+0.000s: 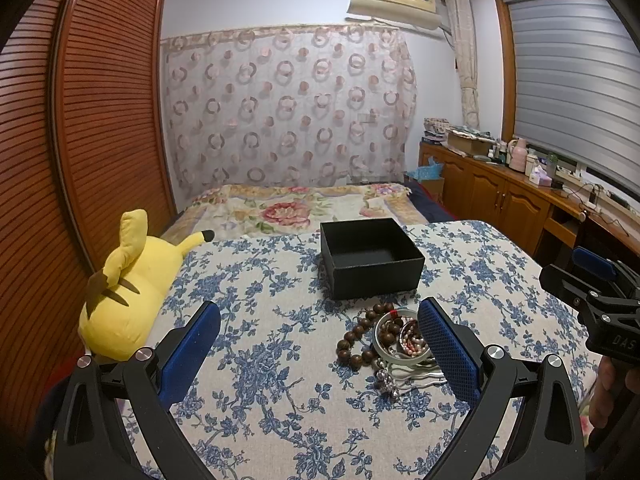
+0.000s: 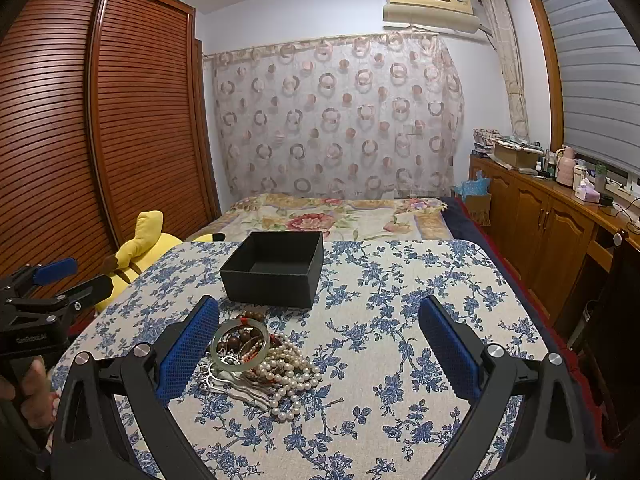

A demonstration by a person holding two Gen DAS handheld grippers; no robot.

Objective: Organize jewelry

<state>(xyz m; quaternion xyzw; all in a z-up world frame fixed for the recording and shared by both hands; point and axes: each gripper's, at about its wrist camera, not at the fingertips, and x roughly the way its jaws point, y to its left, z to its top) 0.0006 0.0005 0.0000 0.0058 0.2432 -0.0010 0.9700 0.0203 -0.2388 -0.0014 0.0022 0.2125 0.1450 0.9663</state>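
A desk (image 2: 420, 280) covered in a blue-flowered cloth stands at the foot of a bed (image 2: 340, 216). On it sits an open black box (image 2: 276, 280), empty as far as can be seen. Just in front of the box lies a tangled heap of jewelry (image 2: 256, 356): a pale green bangle (image 2: 218, 354) resting on top, a string of dark wooden beads (image 1: 354, 340) curling beneath it toward the box, a loose pile of white pearls (image 2: 292, 376) on the right side, and some thin silvery pieces under the lot.

A person holds a claw in each hand. The left claw (image 1: 320, 344) hangs above the desk with its blue-padded fingers spread wide and nothing between them; the heap sits just inside its right finger. The right claw (image 2: 320, 344) is likewise spread and empty, the heap lying by its left finger.

The bangle looks rigid, smooth and likely slippery and breakable; pinching across one side of its rim should suit it best. The wooden beads look light and floppy, and will probably drape when lifted by a single bead or two. The pearls look loose and tangled, so pulling one strand may drag others along. A yellow plush toy (image 1: 128, 288) lies off the desk's left edge.
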